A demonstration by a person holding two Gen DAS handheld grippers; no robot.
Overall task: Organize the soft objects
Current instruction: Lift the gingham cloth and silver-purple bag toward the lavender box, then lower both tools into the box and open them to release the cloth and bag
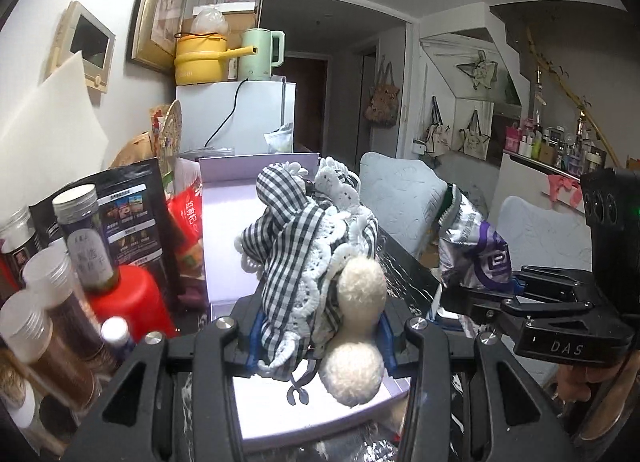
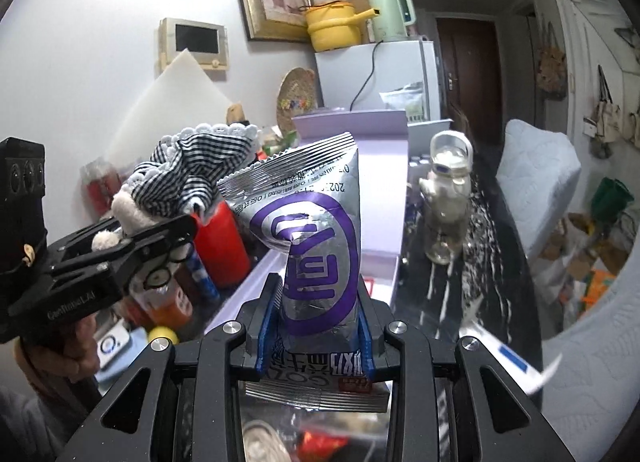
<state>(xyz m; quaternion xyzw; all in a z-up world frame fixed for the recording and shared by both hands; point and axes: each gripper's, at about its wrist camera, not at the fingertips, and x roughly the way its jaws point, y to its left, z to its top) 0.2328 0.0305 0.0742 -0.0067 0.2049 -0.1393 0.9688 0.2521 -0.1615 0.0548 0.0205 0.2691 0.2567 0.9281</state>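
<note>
Above one lilac box (image 1: pixel 224 229): one gingham bundle (image 1: pixel 296 246), one foil packet (image 2: pixel 316 238).

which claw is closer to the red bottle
Left. The left claw, shut on the gingham cloth, hangs right beside the red bottle; the right claw, shut on the silver pouch, sits farther away.

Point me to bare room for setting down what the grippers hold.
Free: the pale lilac open box's floor, and dark glossy tabletop right of it beyond the clear glass jar. Crowded: bottles, red canister and dark pouches left of the box.
</note>
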